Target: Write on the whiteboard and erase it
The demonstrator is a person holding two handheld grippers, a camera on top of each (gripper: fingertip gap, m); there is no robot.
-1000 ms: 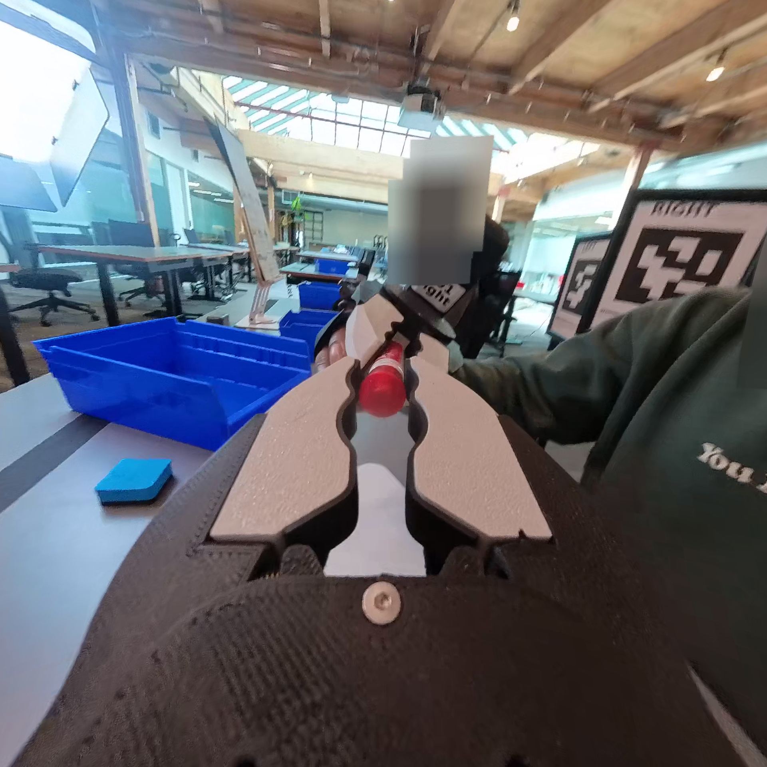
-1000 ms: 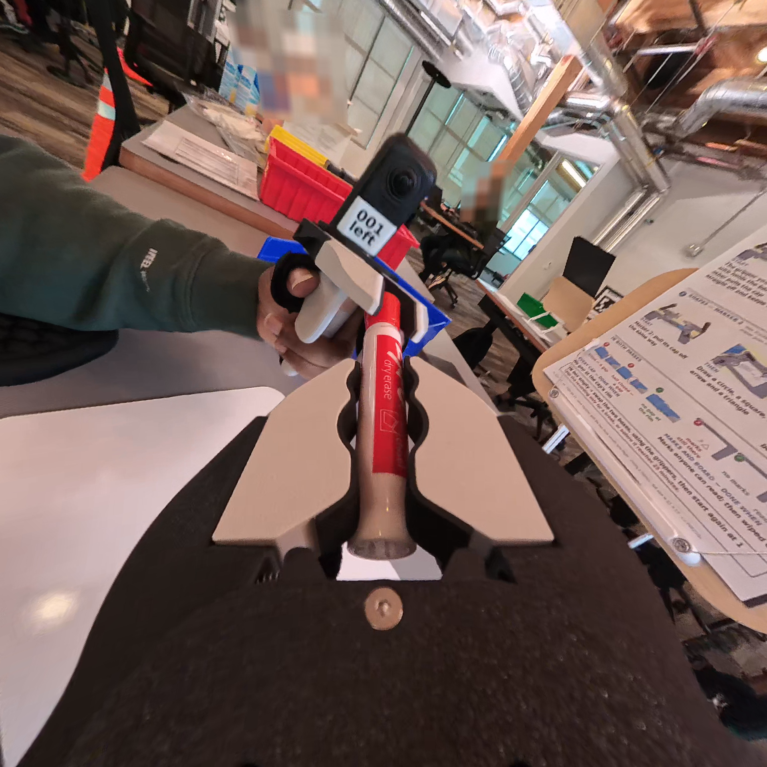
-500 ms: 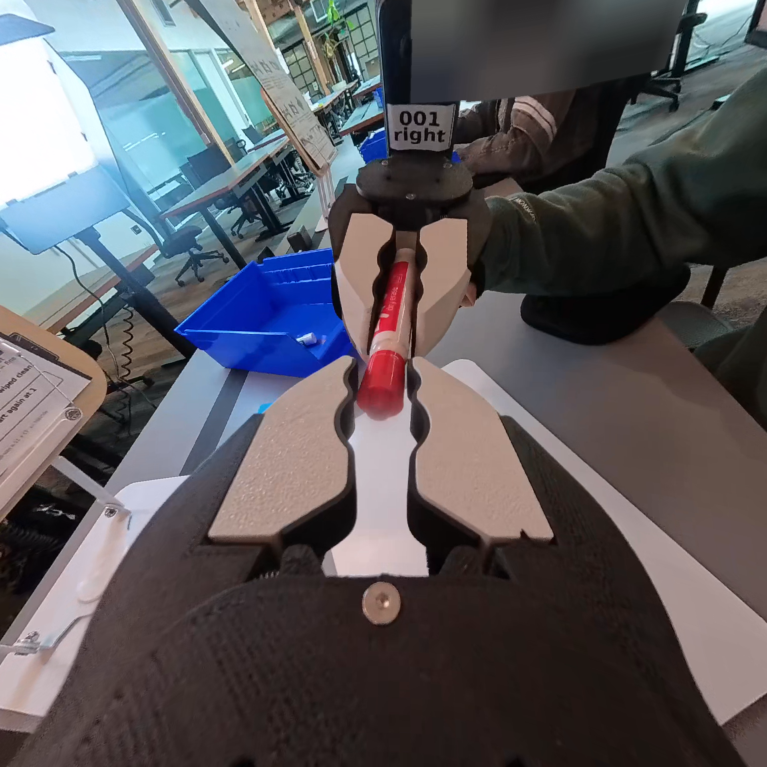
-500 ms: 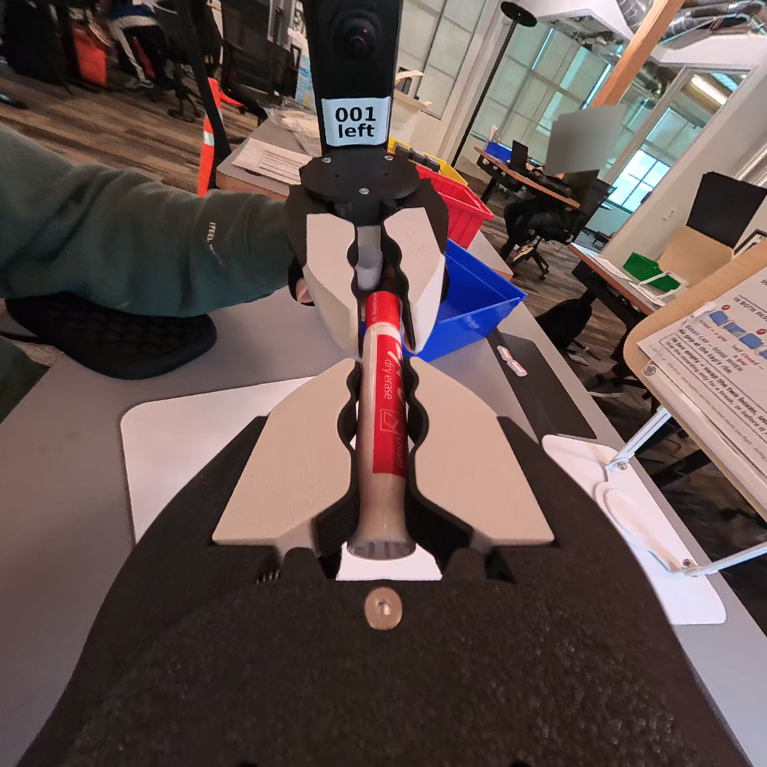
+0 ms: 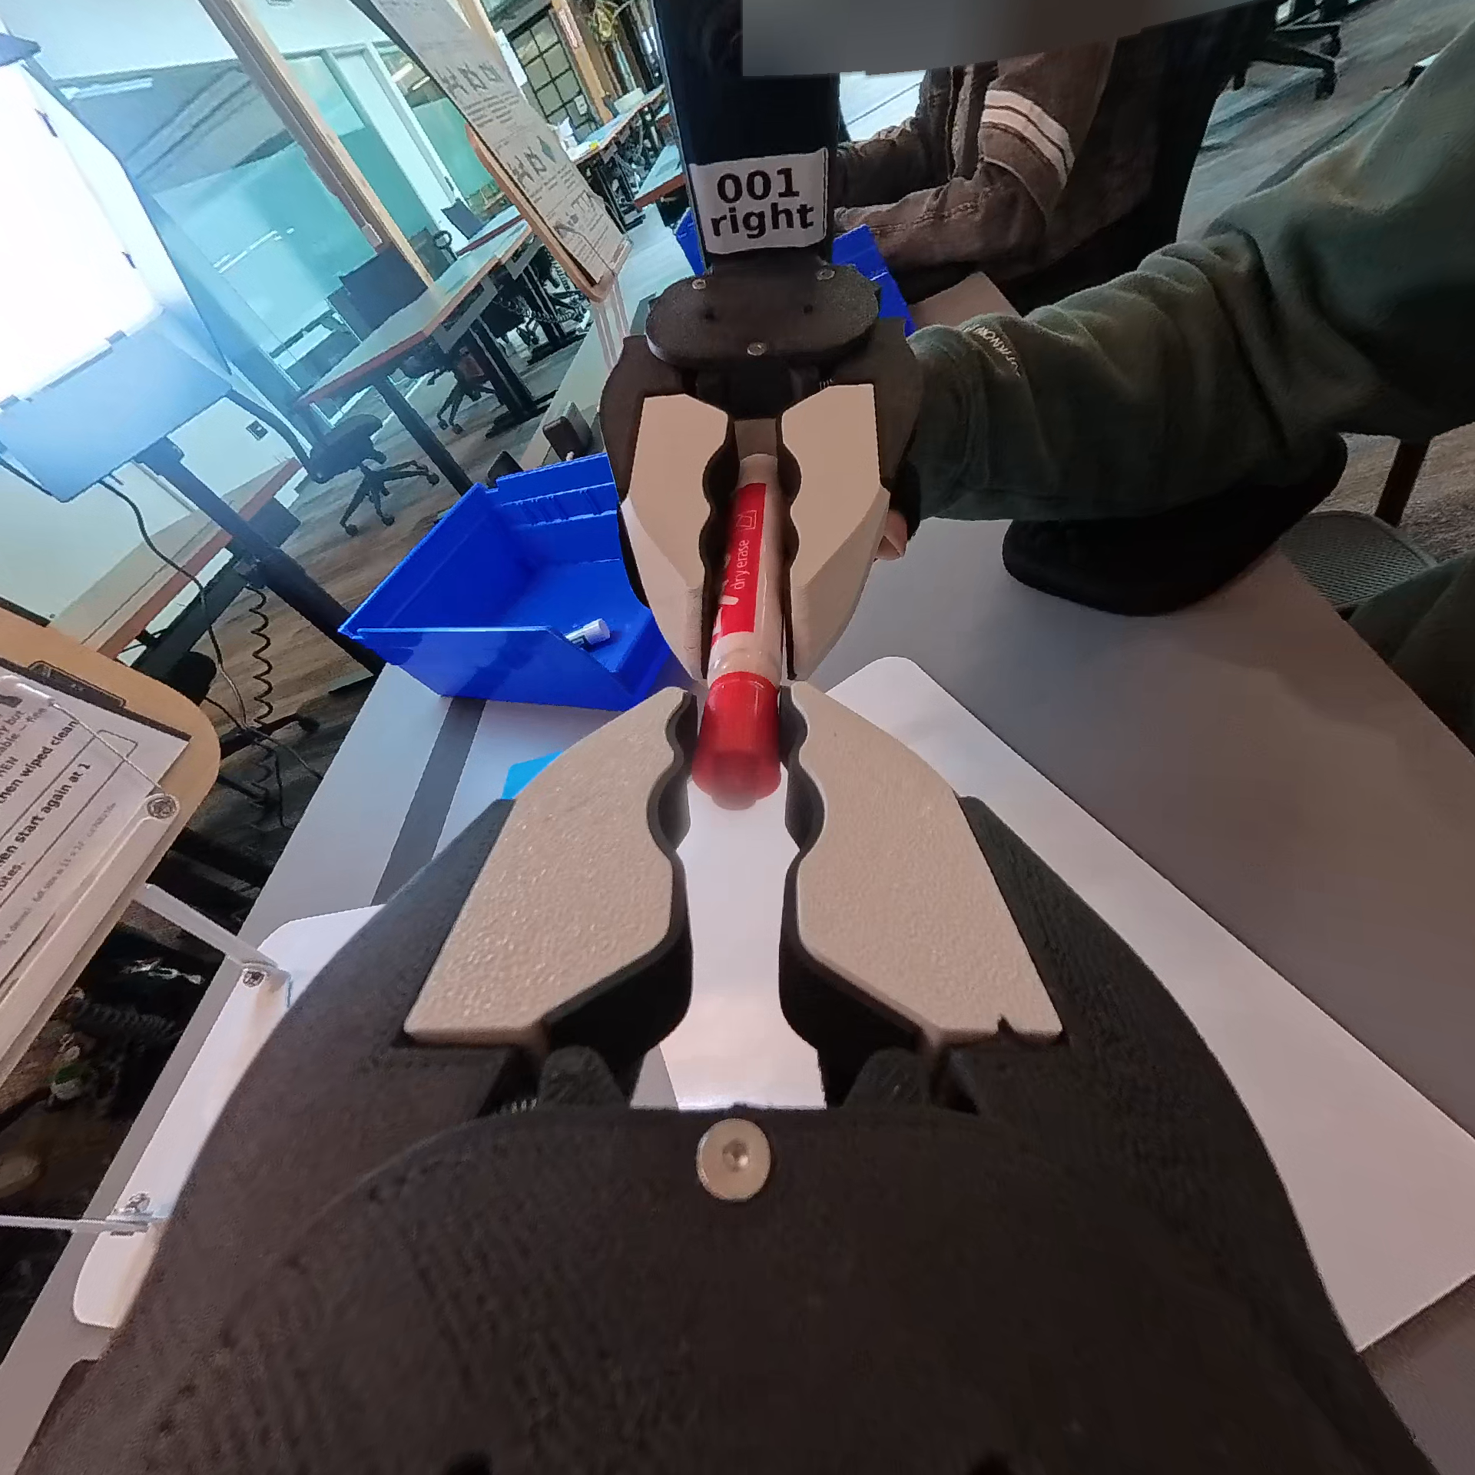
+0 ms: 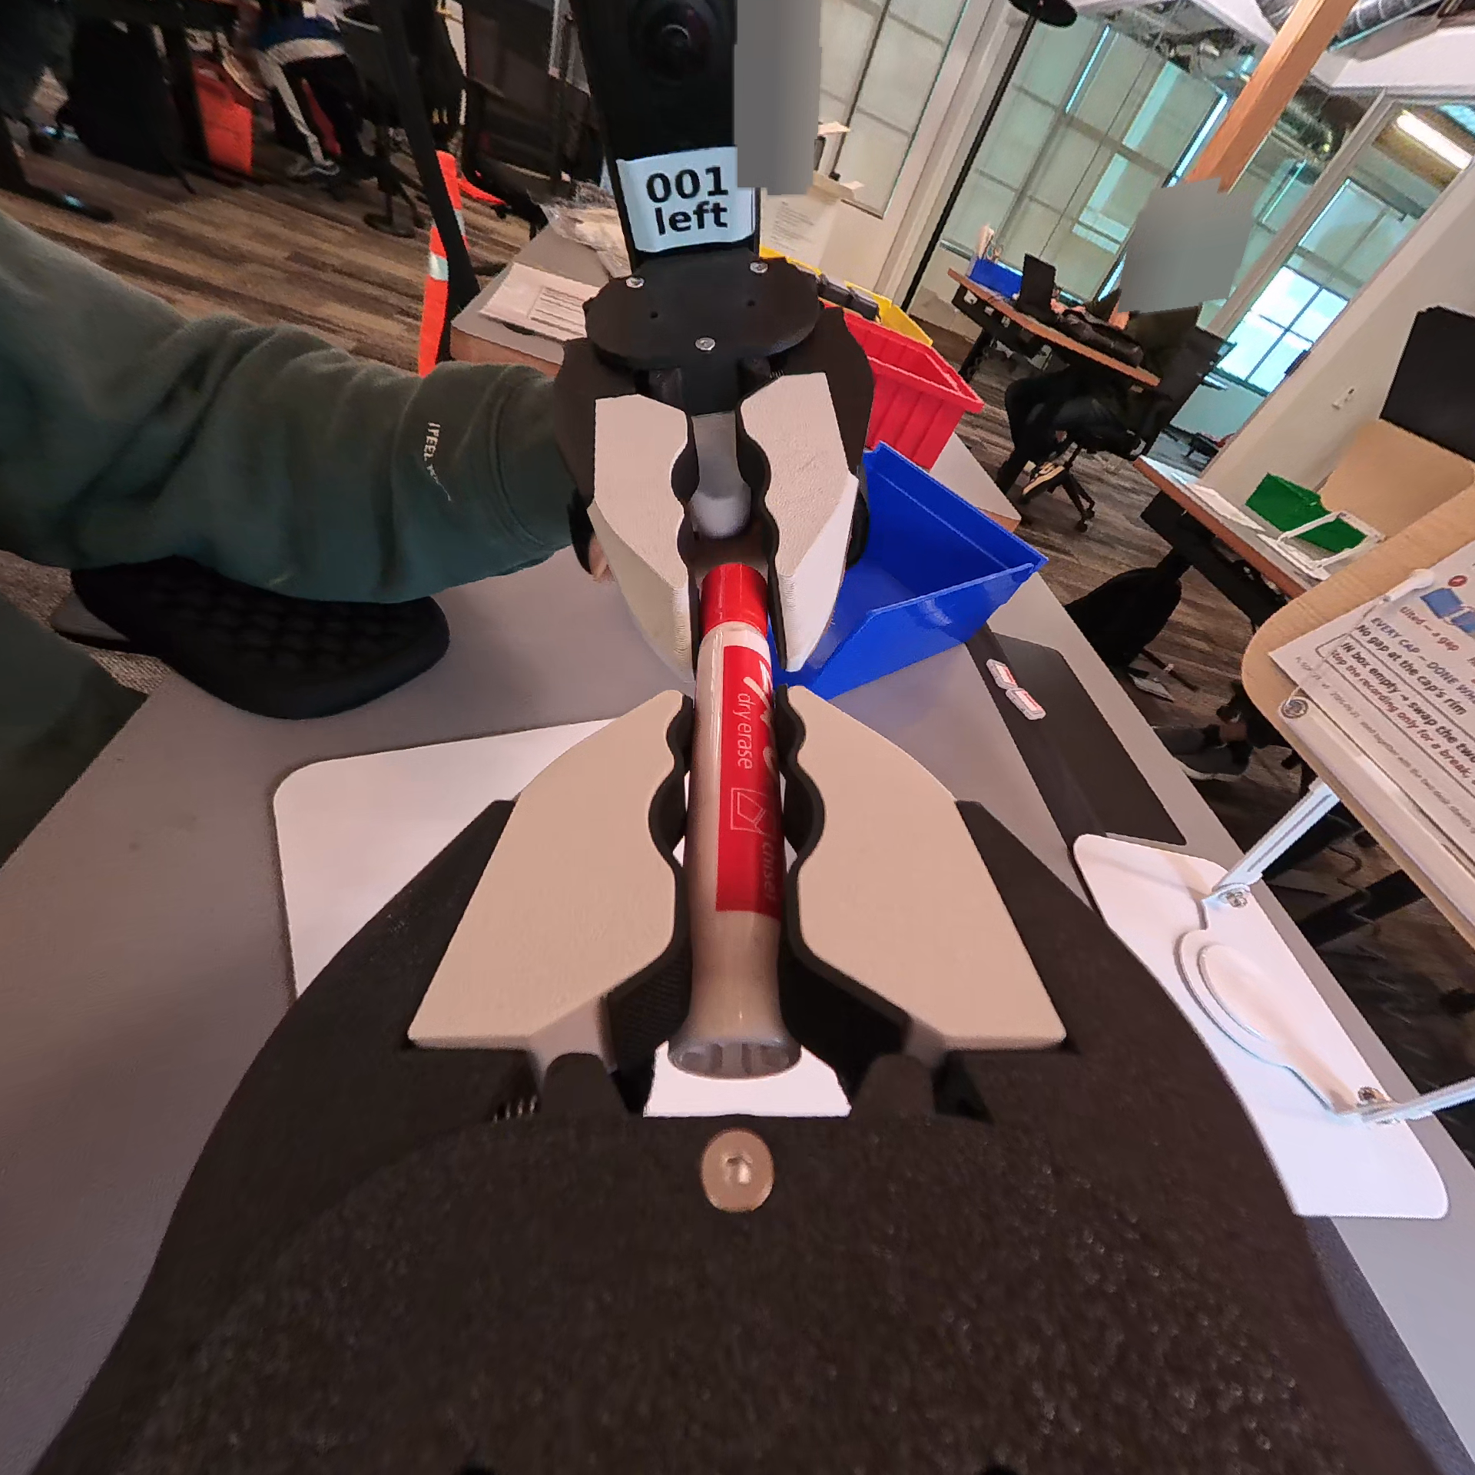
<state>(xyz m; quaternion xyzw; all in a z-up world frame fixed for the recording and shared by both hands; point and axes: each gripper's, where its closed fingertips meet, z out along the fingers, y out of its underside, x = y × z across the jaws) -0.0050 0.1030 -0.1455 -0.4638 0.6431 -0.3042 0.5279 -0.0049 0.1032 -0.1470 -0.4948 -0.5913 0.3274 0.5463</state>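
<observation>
A red-and-white dry-erase marker [image 6: 738,806] with its red cap [image 5: 734,746] on is held level above the white whiteboard [image 5: 1117,918], which lies flat on the grey desk [image 5: 1157,718].

An open-plan office or lab workspace: rows of desks [image 5: 447,295] with rolling office chairs [image 5: 363,471] stand on wood-look flooring, glass partition walls [image 6: 1030,152] line the far side, and a person sits working at a desk [image 6: 1061,335] in the background. Plastic parts bins, blue [image 5: 511,607], red [image 6: 910,391] and green [image 6: 1285,503], sit on grey tabletops [image 6: 160,798], an orange traffic cone [image 6: 439,263] stands on the floor, and printed instruction sheets rest on a wooden stand [image 6: 1373,670]
</observation>
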